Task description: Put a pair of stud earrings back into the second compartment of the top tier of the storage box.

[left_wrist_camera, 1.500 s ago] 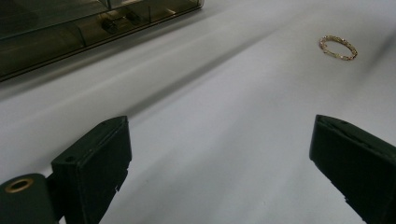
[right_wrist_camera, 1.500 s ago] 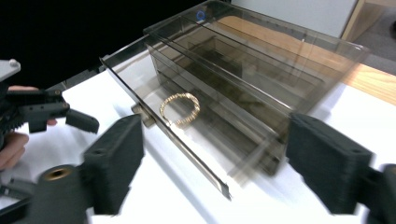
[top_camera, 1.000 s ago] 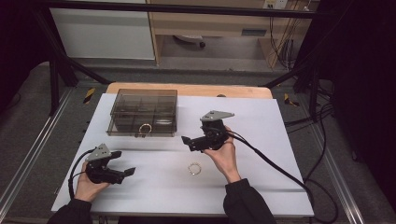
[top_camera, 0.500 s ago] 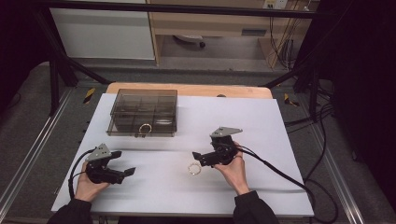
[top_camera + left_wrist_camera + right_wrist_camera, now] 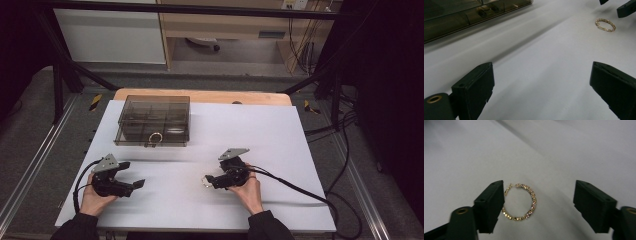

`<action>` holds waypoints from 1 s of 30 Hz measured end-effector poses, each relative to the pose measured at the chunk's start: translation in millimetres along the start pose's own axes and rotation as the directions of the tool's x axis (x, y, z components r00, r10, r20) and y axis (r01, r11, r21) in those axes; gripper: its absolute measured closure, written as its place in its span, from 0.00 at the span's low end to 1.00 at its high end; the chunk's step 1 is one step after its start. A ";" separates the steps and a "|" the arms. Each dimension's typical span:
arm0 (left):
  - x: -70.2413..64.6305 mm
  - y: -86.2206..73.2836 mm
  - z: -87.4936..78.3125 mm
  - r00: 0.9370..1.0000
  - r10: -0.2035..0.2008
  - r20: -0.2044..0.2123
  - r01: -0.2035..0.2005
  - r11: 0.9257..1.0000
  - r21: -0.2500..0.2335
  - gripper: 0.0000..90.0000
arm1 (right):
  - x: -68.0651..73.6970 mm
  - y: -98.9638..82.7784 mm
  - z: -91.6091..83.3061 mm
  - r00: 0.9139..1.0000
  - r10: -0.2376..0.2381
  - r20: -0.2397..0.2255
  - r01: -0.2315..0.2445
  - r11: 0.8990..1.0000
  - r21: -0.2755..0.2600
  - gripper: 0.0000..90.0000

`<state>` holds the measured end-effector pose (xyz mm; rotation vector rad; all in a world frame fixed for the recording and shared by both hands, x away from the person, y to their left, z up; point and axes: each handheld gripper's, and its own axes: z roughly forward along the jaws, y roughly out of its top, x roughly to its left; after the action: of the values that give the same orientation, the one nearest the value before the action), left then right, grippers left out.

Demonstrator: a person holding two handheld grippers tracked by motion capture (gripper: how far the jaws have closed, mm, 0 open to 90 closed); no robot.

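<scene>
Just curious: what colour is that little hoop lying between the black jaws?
Gold, studded with sparkly stones: the small hoop earring, clearest in the right gripper view.

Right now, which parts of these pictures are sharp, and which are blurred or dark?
Right gripper view: the gold hoop earring is sharp between the open fingers, the sheet behind soft. Left gripper view: near fingers blurred, the box dim. High view: white table evenly lit, surroundings dark.

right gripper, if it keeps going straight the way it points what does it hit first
The gold hoop earring lying on the white table. The right gripper is open with the hoop between its jaws, close beside one of them. Whether that jaw already touches the hoop is unclear. The smoky box lies off its line.
</scene>
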<state>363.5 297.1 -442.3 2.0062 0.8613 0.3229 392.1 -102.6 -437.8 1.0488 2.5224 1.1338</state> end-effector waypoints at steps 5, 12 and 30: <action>0.0 -0.1 0.4 1.000 0.000 0.000 0.000 1.000 0.001 0.06 | 1.3 -2.1 3.1 1.000 0.001 0.007 -0.001 1.000 0.006 0.50; 0.1 -0.2 0.2 1.000 0.000 0.001 0.000 1.000 0.001 0.06 | 0.5 -4.3 8.8 1.000 0.002 0.022 -0.003 1.000 0.023 0.69; 0.0 0.0 0.2 1.000 0.000 0.001 0.000 1.000 0.001 0.06 | 4.4 -7.8 10.3 1.000 -0.019 0.011 0.018 0.999 0.032 0.91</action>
<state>363.5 297.0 -442.4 2.0077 0.8604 0.3211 389.2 -97.3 -450.0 1.0348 2.5440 1.0826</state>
